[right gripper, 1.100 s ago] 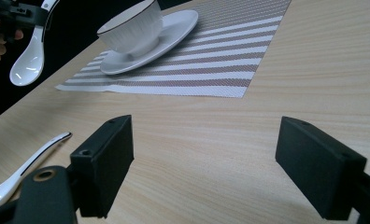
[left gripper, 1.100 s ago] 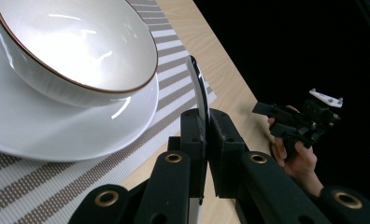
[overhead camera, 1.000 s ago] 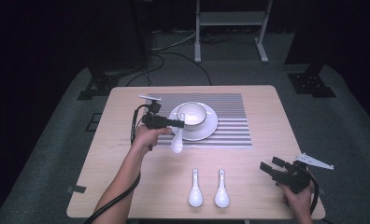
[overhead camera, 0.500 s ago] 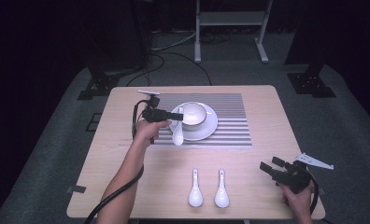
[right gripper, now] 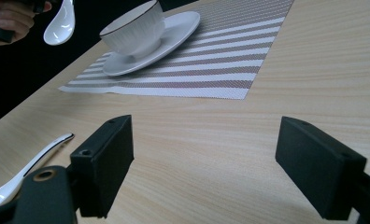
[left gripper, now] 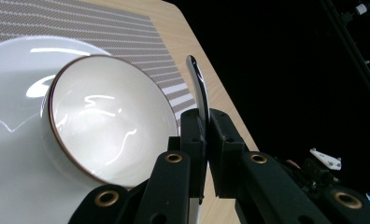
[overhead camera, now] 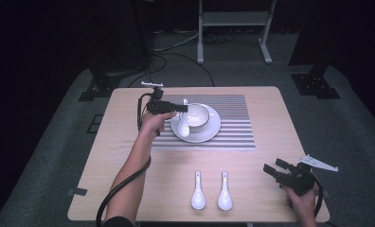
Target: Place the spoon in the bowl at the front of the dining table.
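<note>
Reaching forward over the desk (overhead camera: 129,156), the left gripper (overhead camera: 178,108) has its fingers clamped on a white spoon (overhead camera: 183,124) beside the bowl (overhead camera: 197,116) on its saucer (overhead camera: 209,134). The right gripper (overhead camera: 274,167) rests near the desk's front right corner, fingers apart. No readable writing.

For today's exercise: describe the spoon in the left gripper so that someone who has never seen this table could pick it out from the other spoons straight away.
Start at the striped mat on the far half of the table, where a bowl sits on a saucer. At the bowl's left, the left gripper holds a white spoon by its handle, scoop hanging over the saucer. The other two spoons lie flat near the table's front edge.
</note>
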Tool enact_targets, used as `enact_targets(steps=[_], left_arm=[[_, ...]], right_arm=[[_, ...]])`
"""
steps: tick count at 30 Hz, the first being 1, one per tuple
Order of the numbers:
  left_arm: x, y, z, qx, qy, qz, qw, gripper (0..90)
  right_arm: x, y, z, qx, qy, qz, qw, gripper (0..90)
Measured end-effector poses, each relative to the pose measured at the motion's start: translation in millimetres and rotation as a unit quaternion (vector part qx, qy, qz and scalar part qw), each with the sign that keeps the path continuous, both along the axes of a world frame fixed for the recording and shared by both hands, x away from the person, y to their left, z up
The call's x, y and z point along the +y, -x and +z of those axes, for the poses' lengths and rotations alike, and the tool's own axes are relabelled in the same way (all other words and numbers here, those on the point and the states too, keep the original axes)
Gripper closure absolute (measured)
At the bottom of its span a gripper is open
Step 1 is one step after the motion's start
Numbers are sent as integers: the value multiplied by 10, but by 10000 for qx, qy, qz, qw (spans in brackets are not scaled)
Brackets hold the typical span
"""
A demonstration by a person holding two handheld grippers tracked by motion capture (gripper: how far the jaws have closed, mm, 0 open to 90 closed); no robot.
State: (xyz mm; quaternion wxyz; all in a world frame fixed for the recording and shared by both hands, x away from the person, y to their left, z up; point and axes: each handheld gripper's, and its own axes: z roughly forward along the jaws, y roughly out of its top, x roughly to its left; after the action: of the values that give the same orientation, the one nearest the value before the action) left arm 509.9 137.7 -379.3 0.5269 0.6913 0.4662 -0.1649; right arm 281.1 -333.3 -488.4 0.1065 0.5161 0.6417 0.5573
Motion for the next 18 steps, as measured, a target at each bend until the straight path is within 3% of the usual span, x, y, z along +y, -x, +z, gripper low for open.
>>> enact_targets(steps=[8, 18], left_arm=[[-63, -129, 103, -54, -30, 52, 10000, 849], [-130, -287, 122, -14, -43, 196, 9998, 849]], right_arm=[[1, 1, 1, -7, -3, 20, 10000, 183], [2, -2, 0, -11, -7, 44, 10000, 183]])
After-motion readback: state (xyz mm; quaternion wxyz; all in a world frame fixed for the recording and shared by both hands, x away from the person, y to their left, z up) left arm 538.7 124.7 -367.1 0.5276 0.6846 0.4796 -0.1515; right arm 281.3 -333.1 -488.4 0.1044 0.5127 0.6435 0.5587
